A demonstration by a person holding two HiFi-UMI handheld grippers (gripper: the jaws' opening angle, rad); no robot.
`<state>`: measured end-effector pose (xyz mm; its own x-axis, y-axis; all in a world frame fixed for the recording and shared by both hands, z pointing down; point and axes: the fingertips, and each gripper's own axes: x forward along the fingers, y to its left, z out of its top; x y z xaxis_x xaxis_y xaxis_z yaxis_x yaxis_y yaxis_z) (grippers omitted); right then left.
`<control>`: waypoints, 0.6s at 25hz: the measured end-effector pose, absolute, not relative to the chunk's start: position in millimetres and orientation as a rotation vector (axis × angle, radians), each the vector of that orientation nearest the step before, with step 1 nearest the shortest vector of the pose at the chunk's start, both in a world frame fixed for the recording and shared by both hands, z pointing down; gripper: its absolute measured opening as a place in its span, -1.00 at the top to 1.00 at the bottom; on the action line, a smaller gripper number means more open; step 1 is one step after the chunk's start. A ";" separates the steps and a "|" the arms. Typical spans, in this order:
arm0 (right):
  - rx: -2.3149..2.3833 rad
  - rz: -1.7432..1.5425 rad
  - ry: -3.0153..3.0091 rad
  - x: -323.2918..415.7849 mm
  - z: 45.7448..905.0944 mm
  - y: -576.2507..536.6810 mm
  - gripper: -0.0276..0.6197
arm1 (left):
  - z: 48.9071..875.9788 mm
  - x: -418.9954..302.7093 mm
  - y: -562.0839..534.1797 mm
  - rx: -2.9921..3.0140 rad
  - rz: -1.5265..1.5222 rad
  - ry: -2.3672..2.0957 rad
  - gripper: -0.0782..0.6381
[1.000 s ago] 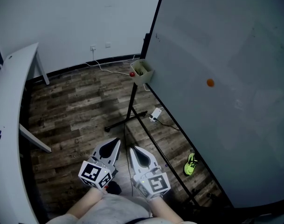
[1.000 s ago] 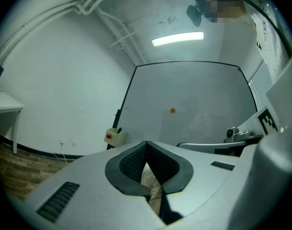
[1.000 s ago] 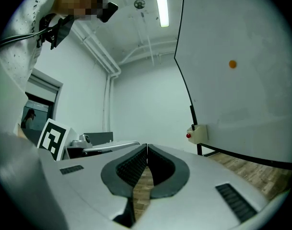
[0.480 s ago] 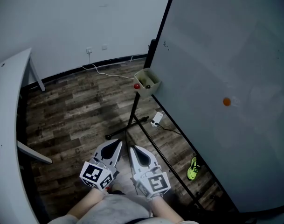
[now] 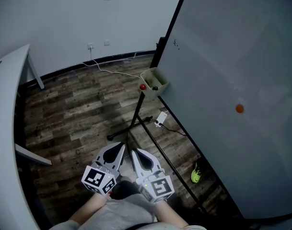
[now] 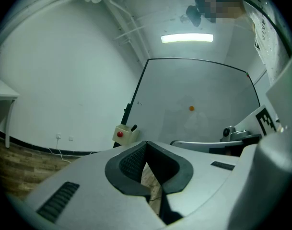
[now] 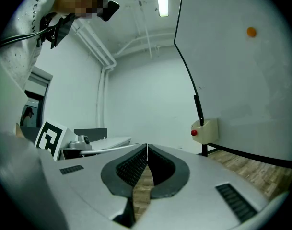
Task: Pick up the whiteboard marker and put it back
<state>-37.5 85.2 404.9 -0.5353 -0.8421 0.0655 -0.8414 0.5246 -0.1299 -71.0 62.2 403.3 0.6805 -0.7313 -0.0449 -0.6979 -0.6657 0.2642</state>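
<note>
A beige box (image 5: 154, 81) with a red knob (image 5: 142, 86) hangs at the lower corner of the whiteboard (image 5: 232, 56). A dark marker-like stick (image 5: 155, 87) stands in it, and it pokes up from the box (image 6: 122, 133) in the left gripper view. My left gripper (image 5: 120, 146) and right gripper (image 5: 135, 153) hang side by side low in the head view, well short of the box. Both are shut and hold nothing. The left gripper (image 6: 146, 143) and right gripper (image 7: 146, 147) each show their pads pressed together.
A white table (image 5: 6, 99) curves along the left. The whiteboard's black stand legs (image 5: 131, 123) cross the wooden floor, with a white power strip (image 5: 160, 118) and a green object (image 5: 196, 173) beside them. An orange magnet (image 5: 239, 108) sticks to the board.
The box, the magnet and the whiteboard have slid right and down in the head view, and the table has drawn back to the left. Both grippers stay shut, side by side.
</note>
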 end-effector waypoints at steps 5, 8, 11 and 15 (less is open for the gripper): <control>-1.472 -0.221 2.752 -44.2 401.2 71.0 0.85 | 405.4 -71.5 50.7 2.662 -0.219 -1.157 0.74; -1.456 -0.222 2.762 -45.4 403.8 57.5 0.85 | 406.0 -72.4 35.9 2.656 -0.213 -1.171 0.74; -1.460 -0.209 2.735 -40.9 399.3 36.1 0.85 | 405.8 -69.3 16.7 2.662 -0.217 -1.172 0.74; -1.481 -0.164 2.730 -27.6 397.0 3.8 0.85 | 403.8 -56.4 -14.3 2.670 -0.220 -1.158 0.74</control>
